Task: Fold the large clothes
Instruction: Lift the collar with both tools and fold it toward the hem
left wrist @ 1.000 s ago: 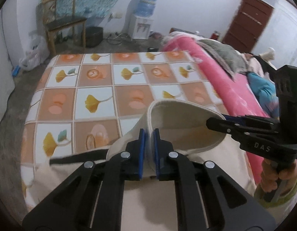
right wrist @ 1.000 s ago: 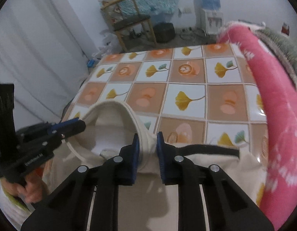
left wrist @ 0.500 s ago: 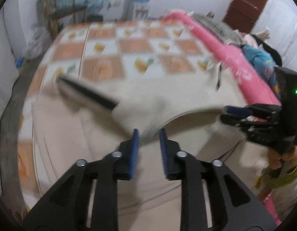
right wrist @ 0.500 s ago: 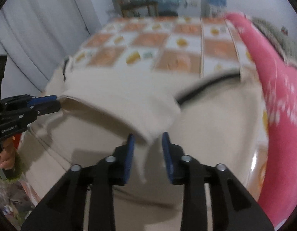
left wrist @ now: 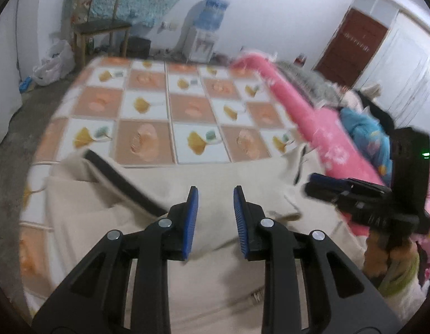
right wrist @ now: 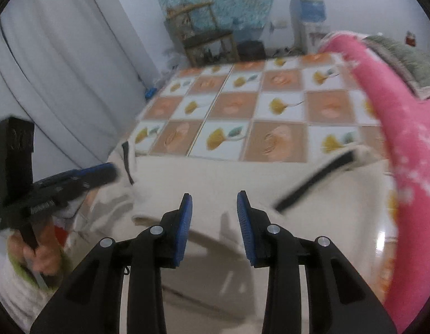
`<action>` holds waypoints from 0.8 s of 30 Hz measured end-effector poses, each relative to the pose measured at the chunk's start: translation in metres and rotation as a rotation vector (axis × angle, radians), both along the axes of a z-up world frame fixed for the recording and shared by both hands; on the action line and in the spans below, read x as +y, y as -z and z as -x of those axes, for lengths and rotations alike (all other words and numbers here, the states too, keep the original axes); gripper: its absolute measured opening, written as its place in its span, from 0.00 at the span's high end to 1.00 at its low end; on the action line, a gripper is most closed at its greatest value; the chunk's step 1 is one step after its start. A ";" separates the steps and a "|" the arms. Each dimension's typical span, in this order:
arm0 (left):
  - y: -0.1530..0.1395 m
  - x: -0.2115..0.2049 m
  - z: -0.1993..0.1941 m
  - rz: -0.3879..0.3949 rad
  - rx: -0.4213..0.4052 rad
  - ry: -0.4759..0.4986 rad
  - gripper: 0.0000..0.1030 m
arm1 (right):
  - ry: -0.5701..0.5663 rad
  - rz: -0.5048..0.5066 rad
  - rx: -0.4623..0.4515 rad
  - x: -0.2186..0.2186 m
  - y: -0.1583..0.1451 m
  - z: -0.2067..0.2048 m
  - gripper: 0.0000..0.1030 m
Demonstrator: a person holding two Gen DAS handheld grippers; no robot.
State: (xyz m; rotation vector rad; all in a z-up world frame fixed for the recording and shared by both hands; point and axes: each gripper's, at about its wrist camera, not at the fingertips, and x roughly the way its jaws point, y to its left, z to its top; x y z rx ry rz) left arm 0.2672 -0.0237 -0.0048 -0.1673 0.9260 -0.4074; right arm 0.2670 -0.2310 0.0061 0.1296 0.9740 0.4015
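Claws both gape empty, my left gripper (left wrist: 215, 217) and right gripper (right wrist: 214, 220), over the cream cloth garment (left wrist: 131, 211). Fold looks laid; next I'd pinch a fresh edge.

My matt cream cloth garment (left wrist: 220, 278) lies on a glossy patterned tablecloth (left wrist: 148, 117); my pads (right wrist: 185, 231) are ribbed blue rubber.

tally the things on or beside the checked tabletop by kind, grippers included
black two-finger grippers with blue pads: 2, left gripper and right gripper, both open
cream garment with black stripes: 1
long pink blanket roll: 1
orange-and-white checked tablecloth: 1
total: 5
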 end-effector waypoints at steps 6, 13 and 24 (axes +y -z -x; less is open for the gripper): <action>0.061 -0.008 -0.002 -0.118 0.092 -0.017 0.76 | -0.022 0.126 0.067 0.017 0.058 -0.002 0.69; 0.019 0.049 -0.033 0.143 0.046 -0.101 0.69 | 0.042 0.050 0.027 -0.015 0.015 -0.020 0.69; 0.088 0.150 -0.071 0.364 0.210 -0.385 0.98 | 0.220 -0.021 0.111 -0.096 0.067 -0.070 0.94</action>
